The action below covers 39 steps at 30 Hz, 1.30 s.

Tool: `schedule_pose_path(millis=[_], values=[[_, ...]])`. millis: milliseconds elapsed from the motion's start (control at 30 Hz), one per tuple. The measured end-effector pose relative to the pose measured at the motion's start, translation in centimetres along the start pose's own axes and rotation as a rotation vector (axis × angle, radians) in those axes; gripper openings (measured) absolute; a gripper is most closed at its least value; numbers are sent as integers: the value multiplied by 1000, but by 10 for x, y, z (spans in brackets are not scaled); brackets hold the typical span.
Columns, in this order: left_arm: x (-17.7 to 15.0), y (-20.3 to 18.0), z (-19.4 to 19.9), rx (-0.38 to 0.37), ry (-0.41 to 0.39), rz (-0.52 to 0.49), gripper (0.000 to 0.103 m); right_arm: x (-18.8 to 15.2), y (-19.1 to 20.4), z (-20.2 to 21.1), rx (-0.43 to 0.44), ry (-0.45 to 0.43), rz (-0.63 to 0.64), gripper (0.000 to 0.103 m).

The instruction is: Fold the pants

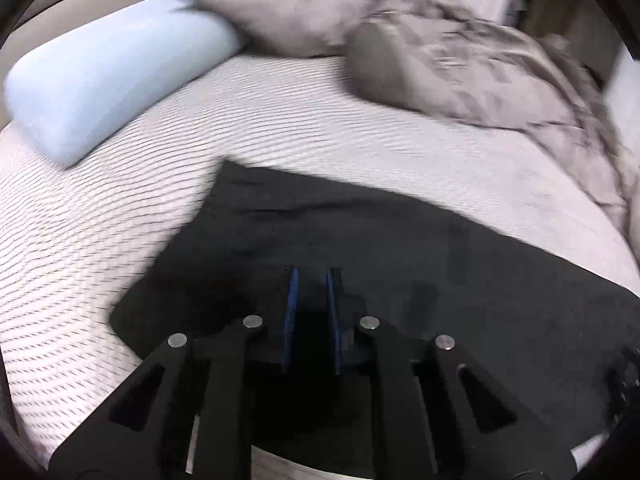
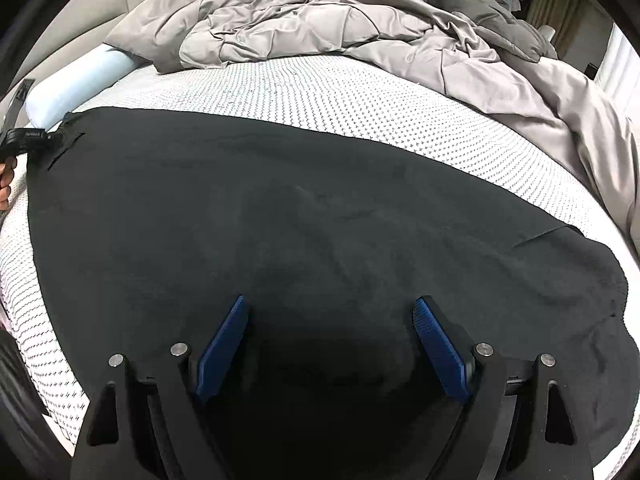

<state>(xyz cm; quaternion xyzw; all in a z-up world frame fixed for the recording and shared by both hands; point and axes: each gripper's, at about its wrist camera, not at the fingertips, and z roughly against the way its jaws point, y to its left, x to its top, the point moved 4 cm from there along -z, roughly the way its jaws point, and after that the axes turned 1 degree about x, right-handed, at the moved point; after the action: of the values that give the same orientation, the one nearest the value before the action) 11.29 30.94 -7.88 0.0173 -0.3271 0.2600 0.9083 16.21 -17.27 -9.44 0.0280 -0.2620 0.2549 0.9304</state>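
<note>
Black pants point(image 2: 280, 216) lie spread flat on a white patterned mattress point(image 2: 360, 100). In the right wrist view my right gripper point(image 2: 328, 304) is open and empty, its blue pads just above the cloth near the front edge. At the far left of that view my left gripper point(image 2: 52, 136) holds the pants' far corner. In the left wrist view, which is blurred, the left gripper point(image 1: 312, 276) has its blue pads close together on a fold of the black pants point(image 1: 360, 240).
A pale blue bolster point(image 1: 100, 80) lies at the mattress's left point(image 2: 76, 88). A crumpled grey duvet point(image 2: 340, 24) and pillows point(image 1: 288, 12) cover the far and right side. The mattress point(image 1: 100, 240) shows bare to the left of the pants.
</note>
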Motion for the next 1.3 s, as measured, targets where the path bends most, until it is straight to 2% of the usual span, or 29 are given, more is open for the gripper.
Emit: schedule_pose_path(millis=[67,100,167,200,233,300,333,400,500,533,600,700,733,767,833,900,1000,1100,1167,1233,1300], values=[[-8,-35,10,-56,6,-45,15,0,1,3,4,-9,1,86],[-13,-51,15,-84,13,-72,21,-1,1,4,16,-11,-7,86],[-33,-96,28,-159,11,-121,36,-3,4,5,64,-13,-27,86],[-44,-117,32,-189,16,-152,48,-4,8,5,82,-10,-19,86],[-61,-153,36,-239,34,-210,55,-7,14,5,94,-7,9,86],[-85,-200,41,-326,67,-326,56,-14,24,4,71,1,88,86],[-98,-233,43,-399,87,-400,58,-18,26,6,70,4,122,86],[-122,-269,42,-461,126,-498,60,-26,23,11,101,16,145,86],[-150,-298,28,-433,175,-604,62,-42,-1,22,101,31,142,86],[-159,-302,23,-402,172,-639,64,-50,-14,26,67,35,135,86],[-167,-306,23,-394,133,-671,67,-69,-49,33,-15,42,94,86],[-170,-310,21,-387,127,-675,70,-99,-109,45,-117,46,-44,85],[-168,-309,21,-386,129,-672,70,-107,-122,51,-118,34,-78,84],[-167,-310,22,-375,127,-665,70,-112,-127,56,-81,11,-102,84],[-164,-317,26,-372,123,-634,70,-113,-122,61,-102,1,-82,84],[-158,-333,40,-426,84,-590,70,-111,-119,69,-122,-21,-65,85],[-163,-362,57,-483,72,-572,70,-106,-135,81,-133,-76,-146,85],[-181,-399,60,-524,86,-644,70,-112,-171,80,-191,-80,-317,84],[-198,-420,56,-493,79,-749,71,-122,-192,78,-162,-86,-426,83],[-212,-427,44,-443,99,-815,78,-134,-209,78,-209,-71,-455,85],[-210,-424,42,-457,94,-787,82,-144,-222,82,-179,-82,-499,84]])
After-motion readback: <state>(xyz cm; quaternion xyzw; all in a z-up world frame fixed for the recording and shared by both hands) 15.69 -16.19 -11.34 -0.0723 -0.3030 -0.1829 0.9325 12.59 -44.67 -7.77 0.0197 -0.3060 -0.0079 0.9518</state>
